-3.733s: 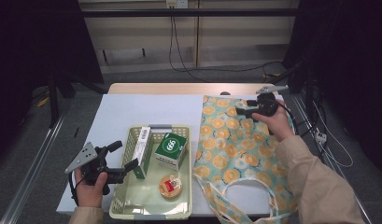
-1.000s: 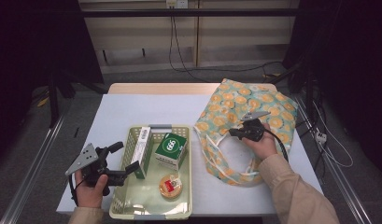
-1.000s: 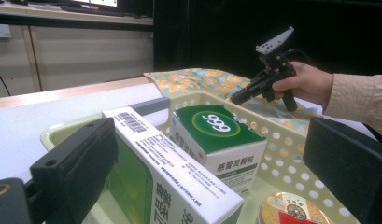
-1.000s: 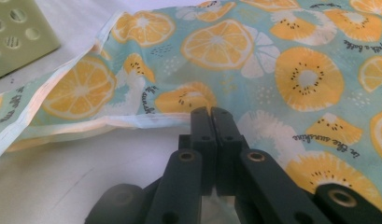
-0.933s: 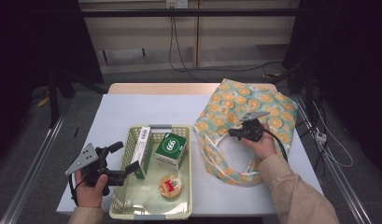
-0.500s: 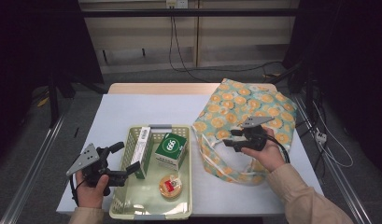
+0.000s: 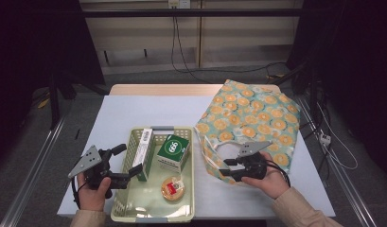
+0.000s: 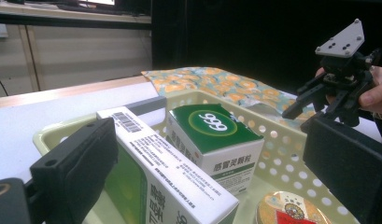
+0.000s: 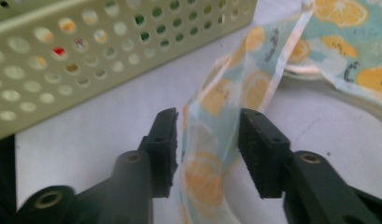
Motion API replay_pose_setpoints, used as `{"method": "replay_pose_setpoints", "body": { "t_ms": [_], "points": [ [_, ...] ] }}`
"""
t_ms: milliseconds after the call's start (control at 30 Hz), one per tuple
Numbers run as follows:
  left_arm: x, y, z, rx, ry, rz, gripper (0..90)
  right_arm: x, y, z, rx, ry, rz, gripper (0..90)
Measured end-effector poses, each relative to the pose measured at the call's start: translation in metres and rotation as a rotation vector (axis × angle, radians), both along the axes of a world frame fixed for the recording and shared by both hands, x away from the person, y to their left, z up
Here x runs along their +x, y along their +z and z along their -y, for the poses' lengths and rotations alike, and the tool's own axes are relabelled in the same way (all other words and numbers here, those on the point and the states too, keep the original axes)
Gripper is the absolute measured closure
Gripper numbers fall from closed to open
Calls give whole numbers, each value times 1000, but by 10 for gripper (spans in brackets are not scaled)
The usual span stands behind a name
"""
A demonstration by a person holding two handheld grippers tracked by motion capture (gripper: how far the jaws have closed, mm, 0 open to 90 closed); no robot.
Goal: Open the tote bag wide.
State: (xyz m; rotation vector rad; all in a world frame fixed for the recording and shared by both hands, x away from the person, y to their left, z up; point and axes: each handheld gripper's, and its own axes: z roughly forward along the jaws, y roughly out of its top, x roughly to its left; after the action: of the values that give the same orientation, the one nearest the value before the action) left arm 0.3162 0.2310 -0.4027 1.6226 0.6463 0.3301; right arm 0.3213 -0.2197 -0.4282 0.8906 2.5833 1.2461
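Observation:
A teal cloth bag with an orange-slice print (image 7: 250,113) lies on the right of the white table. Its handle strap (image 9: 254,65) loops toward the basket. My right gripper (image 7: 227,169) is at that strap, open, with the strap standing between its pads (image 9: 207,135), which are not closed on it. A pale green perforated basket (image 7: 187,189) holds a long white-and-green box (image 7: 143,146), a green box marked 666 (image 7: 172,151) and a small round tin (image 7: 172,188). My left gripper (image 7: 127,161) is open at the basket's left rim, and its jaws straddle the long box (image 8: 165,172).
The white table surface (image 7: 134,113) stretches bare behind the basket. The basket wall (image 9: 109,51) stands just left of my right gripper. Beyond the table are dark curtains, cables and a metal rail on the floor.
My right gripper moved left and nearer, from the bag's body to its handle loop by the basket. Earlier it dragged and folded the bag inward. The left gripper stayed put.

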Motion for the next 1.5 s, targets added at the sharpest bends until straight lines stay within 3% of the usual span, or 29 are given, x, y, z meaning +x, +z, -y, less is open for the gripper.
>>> {"method": "replay_pose_setpoints", "body": {
  "t_ms": [33, 100, 467, 533, 667, 833, 1033, 1133, 1300, 1500],
  "points": [
    [0, 0, 0, -2, 2, -1, 30, 0, -2, 0, 9, 11, -7, 819],
    [0, 0, -1, -4, 2, 0, 30, -2, -4, 0, 35, 51, -20, 884],
    [0, 0, -1, -1, 5, 2, 30, -21, 4, -18, 58, 167, -48, 900],
    [0, 1, -1, -3, 6, 3, 30, -19, 8, -17, 43, 150, -33, 900],
    [-1, 1, 0, -4, 5, 2, 30, -4, 18, -2, 67, 86, -20, 898],
    [0, 1, -1, 1, 5, 6, 30, 18, 28, 17, 92, 16, 2, 900],
    [0, 1, -1, 1, 6, 6, 30, 50, 38, 36, 76, -43, 25, 900],
    [0, 1, 0, -1, 3, 5, 30, 68, 38, 47, 56, -72, 29, 900],
    [0, 1, -1, 2, 4, 6, 30, 99, 33, 72, 78, -148, 6, 900],
    [1, 0, -2, 2, 9, 1, 30, 121, 28, 99, 97, -234, 12, 900]
  ]
}}
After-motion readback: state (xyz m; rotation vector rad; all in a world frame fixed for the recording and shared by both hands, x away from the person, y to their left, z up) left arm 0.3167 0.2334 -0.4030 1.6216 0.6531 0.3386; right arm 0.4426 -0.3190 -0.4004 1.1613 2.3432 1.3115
